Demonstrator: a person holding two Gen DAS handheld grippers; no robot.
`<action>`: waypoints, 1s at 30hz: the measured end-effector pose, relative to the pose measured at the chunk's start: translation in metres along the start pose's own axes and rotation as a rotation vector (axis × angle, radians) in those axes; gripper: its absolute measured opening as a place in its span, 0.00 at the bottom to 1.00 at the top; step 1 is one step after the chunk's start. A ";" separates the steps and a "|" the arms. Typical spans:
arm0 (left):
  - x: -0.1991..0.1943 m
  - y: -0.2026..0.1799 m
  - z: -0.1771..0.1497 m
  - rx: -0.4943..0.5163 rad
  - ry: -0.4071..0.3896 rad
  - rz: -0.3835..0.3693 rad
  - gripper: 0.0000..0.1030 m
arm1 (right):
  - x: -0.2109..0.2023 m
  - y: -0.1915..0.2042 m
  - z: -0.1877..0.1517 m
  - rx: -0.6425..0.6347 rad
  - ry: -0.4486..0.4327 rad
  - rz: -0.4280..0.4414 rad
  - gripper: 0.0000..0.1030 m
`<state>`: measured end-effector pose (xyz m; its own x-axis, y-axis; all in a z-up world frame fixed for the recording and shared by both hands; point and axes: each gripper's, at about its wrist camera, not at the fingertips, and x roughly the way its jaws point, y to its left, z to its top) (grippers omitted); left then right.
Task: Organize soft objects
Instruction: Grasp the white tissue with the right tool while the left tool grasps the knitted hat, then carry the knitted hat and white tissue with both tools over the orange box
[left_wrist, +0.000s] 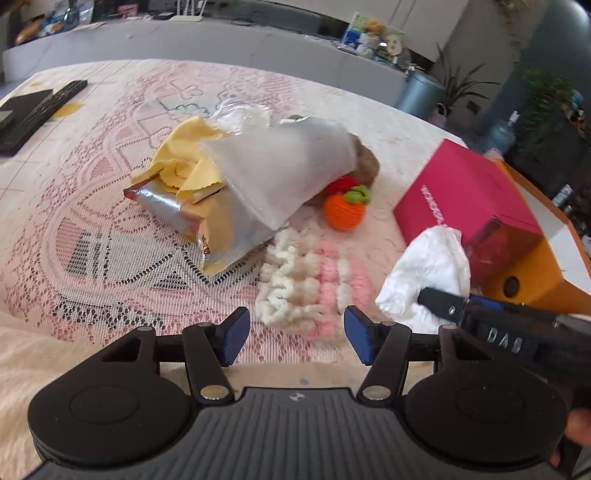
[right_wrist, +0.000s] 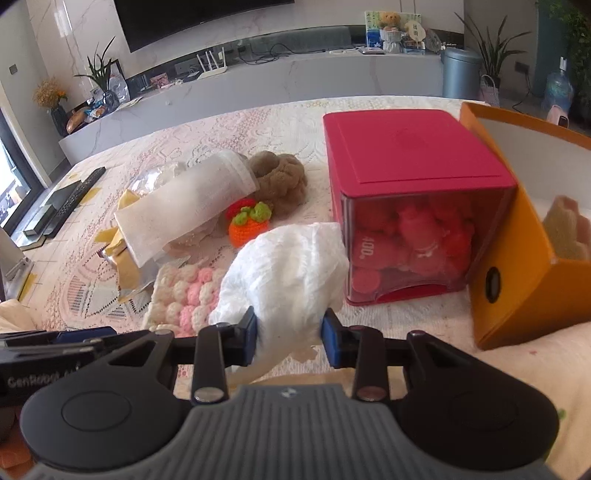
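Left hand-held gripper (left_wrist: 295, 338) hangs with jaws apart and nothing between them, above the pink-and-white crocheted piece (left_wrist: 314, 288). Right hand-held gripper (right_wrist: 289, 338) is clamped on the white cloth (right_wrist: 284, 273), beside the red box (right_wrist: 413, 199) holding red pieces behind its clear front. Farthest right, the orange box (right_wrist: 517, 266) holds a tan item.

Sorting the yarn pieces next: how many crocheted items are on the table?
2: the orange crocheted fruit with green leaves beside the brown plush toy, and the pink-and-white crocheted mat nearer the camera. Others may hide under the bags.
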<state>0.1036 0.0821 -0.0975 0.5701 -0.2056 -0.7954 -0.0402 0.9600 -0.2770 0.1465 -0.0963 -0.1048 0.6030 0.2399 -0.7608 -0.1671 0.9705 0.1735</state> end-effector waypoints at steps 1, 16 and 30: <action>0.005 0.001 0.002 -0.016 0.006 0.002 0.70 | 0.007 0.002 -0.001 -0.009 0.012 -0.001 0.34; 0.031 0.007 0.002 -0.136 -0.008 -0.016 0.49 | 0.035 0.009 -0.008 -0.039 0.068 -0.006 0.40; 0.035 0.007 0.001 -0.129 -0.007 -0.005 0.45 | 0.035 0.011 -0.010 -0.053 0.061 -0.015 0.41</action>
<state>0.1239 0.0817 -0.1267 0.5759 -0.2088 -0.7904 -0.1420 0.9266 -0.3483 0.1586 -0.0776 -0.1359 0.5573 0.2218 -0.8001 -0.2000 0.9711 0.1299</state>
